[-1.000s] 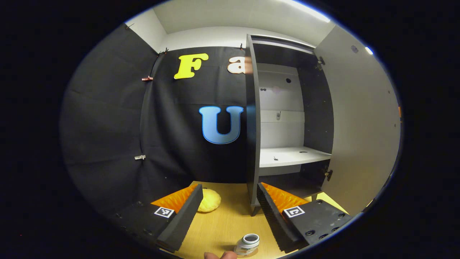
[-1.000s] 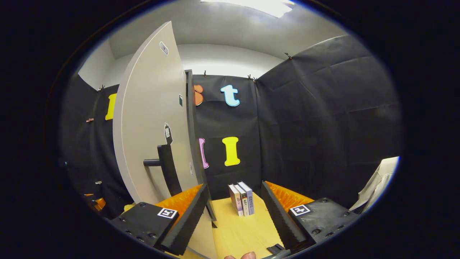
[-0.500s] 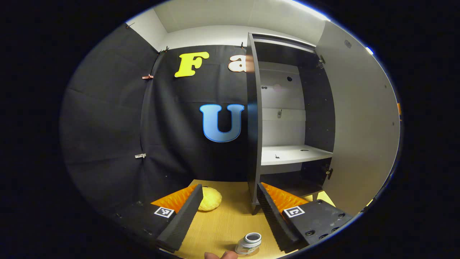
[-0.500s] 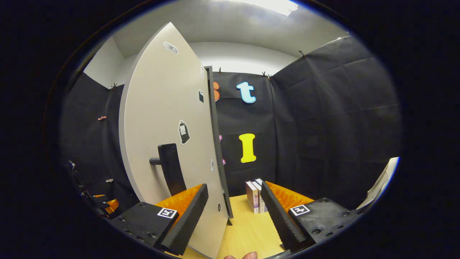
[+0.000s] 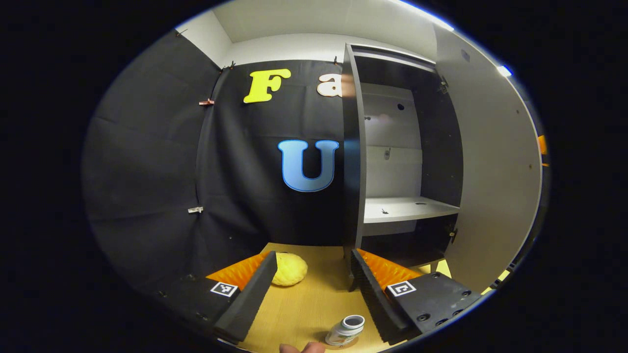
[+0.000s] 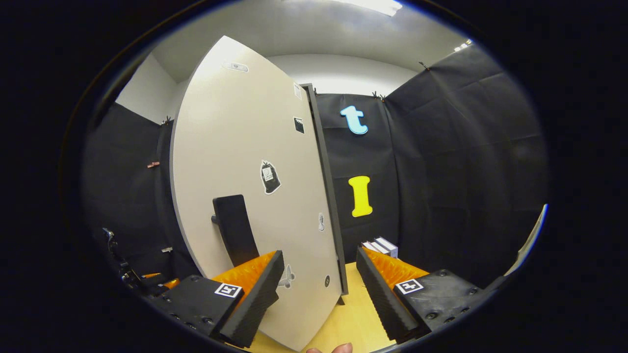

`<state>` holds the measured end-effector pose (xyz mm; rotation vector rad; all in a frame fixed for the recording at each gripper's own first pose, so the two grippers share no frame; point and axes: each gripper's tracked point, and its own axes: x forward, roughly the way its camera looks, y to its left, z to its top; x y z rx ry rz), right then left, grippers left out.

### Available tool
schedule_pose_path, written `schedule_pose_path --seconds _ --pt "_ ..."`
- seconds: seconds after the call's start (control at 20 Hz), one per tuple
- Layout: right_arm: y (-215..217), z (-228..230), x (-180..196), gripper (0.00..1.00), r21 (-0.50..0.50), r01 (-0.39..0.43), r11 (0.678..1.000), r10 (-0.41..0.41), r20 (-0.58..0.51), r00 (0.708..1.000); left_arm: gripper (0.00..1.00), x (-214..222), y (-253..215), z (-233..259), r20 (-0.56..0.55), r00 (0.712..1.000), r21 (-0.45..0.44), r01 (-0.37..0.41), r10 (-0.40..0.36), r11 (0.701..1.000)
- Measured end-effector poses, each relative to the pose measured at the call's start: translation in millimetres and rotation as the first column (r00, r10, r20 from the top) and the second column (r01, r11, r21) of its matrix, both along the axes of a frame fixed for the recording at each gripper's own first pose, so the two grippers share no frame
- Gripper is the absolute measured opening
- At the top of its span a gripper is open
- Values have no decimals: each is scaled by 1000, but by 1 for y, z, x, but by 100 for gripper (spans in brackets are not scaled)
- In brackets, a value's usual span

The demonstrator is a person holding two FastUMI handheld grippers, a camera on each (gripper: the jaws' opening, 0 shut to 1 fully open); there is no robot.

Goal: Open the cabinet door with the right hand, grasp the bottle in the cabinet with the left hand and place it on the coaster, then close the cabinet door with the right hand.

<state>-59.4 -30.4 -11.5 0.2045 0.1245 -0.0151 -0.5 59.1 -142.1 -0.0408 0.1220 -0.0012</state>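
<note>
In the left gripper view the left tongs [image 5: 310,289] stand wide apart with nothing between them, low over the pale wooden counter [image 5: 304,306]. Near the bottom edge, between the two fingers, a small white bottle with a dark open mouth [image 5: 346,330] sits on a thin round coaster [image 5: 343,343] on the counter — the bottle looks tilted in the fisheye picture, though whether it truly leans cannot be told. A fingertip of the person's hand [image 5: 301,347] shows just beside it at the lower rim. Farther back on the counter lies a lumpy yellow bun-like object [image 5: 289,269], partly behind the left finger. Beyond it stands the tall dark-framed cabinet [image 5: 354,162], its inside open to view with a bare white shelf [image 5: 407,210], and its pale grey door [image 5: 495,166] swung out to the right. In the right gripper view the right tongs [image 6: 319,289] are likewise spread apart and clamp nothing — the same door's outer face fills the space ahead, its lower edge reaching down between the fingers, and its black bar handle [image 6: 235,230] stands just above the left finger, apart from it. A few upright books [image 6: 380,246] show on the counter past the door's edge.
</note>
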Motion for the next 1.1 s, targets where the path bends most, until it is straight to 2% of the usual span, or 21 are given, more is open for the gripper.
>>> schedule_pose_path --seconds 0.35,0.55,0.75,1.1 --pt "65 -4 19 98 -1 -143 990 143 6 990 95 5 4 -3 -5 1000 19 10 -10 1000" --pt "85 -2 24 98 -19 -185 983 185 20 982 95 5 8 -2 -6 1000 9 3 -3 1000" --pt "81 -6 24 98 -39 -187 982 187 16 982 95 5 8 -2 -8 1000 5 3 -3 1000" --pt "57 -10 19 98 -76 -141 987 142 9 990 95 1 1 5 0 1000 7 8 -8 1000"
